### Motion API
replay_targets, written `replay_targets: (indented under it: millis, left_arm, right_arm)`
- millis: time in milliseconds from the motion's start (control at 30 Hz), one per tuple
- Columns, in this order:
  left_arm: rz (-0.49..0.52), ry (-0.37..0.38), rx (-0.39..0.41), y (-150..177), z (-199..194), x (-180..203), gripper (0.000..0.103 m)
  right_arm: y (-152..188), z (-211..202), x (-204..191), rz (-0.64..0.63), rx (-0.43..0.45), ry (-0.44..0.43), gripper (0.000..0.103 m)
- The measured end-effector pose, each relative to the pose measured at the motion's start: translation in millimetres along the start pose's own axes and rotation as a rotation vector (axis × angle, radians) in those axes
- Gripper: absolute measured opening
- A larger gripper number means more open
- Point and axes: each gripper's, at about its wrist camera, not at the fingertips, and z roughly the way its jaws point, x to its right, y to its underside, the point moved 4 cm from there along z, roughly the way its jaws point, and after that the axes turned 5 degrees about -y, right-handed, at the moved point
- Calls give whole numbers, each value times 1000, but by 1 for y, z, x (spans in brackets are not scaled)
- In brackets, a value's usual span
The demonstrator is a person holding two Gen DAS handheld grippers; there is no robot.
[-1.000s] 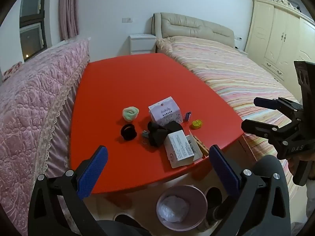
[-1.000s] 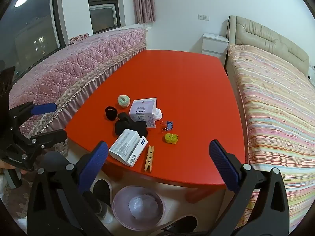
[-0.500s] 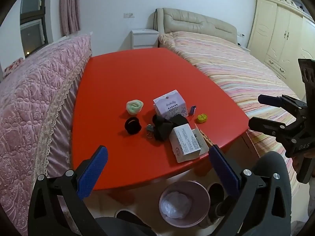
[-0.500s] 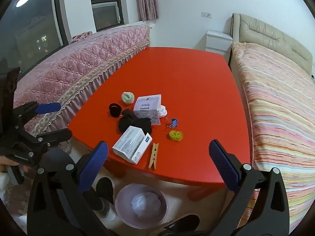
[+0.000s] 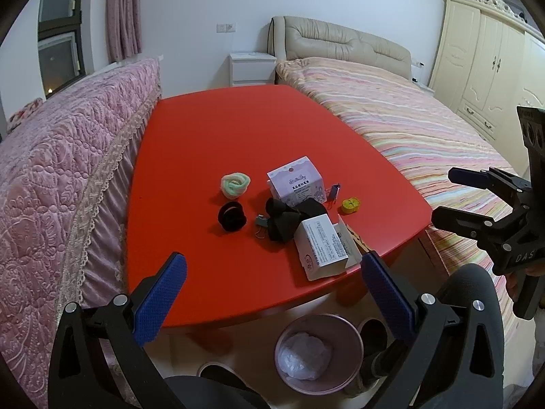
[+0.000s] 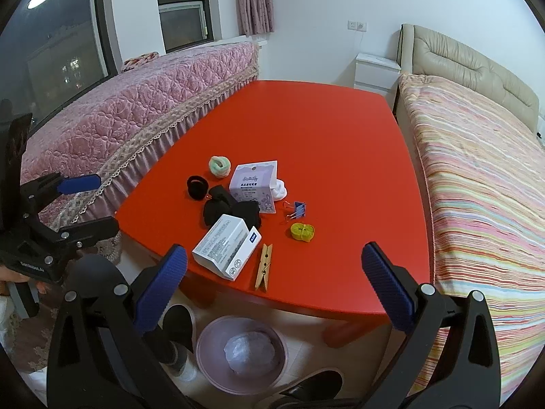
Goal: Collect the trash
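A red table (image 5: 238, 129) (image 6: 323, 129) holds small items near its front edge: a white box (image 5: 323, 247) (image 6: 226, 247), a purple-white box (image 5: 295, 184) (image 6: 253, 184), black cloth (image 5: 289, 218) (image 6: 231, 209), a black ring (image 5: 231, 217), a green ring (image 5: 235, 184), a yellow piece (image 5: 351, 205) (image 6: 302, 231), a wooden clothespin (image 6: 264, 266), a blue binder clip (image 6: 298, 209) and a crumpled white piece (image 6: 280, 191). A pink bin (image 5: 318, 352) (image 6: 242, 354) with crumpled plastic stands on the floor below the edge. My left gripper (image 5: 272, 293) and right gripper (image 6: 274, 288) are open and empty, in front of the table.
A pink quilted sofa (image 5: 61, 170) runs along the table's left side. A striped bed (image 5: 408, 129) lies along its right side. A white nightstand (image 5: 252, 68) and cream wardrobe (image 5: 483, 64) stand behind. Shoes (image 6: 178, 323) lie by the bin.
Both grippers have pulled back a little and risen, so the table looks slightly farther and the bin shows more fully. Nothing on the table has moved.
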Motion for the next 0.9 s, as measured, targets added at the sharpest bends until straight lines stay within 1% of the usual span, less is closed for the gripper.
replay_targets:
  millis: [900]
  left_arm:
    - [-1, 5, -5, 2, 2, 2, 98]
  right_arm:
    - [6, -1, 5, 8, -8, 1, 100]
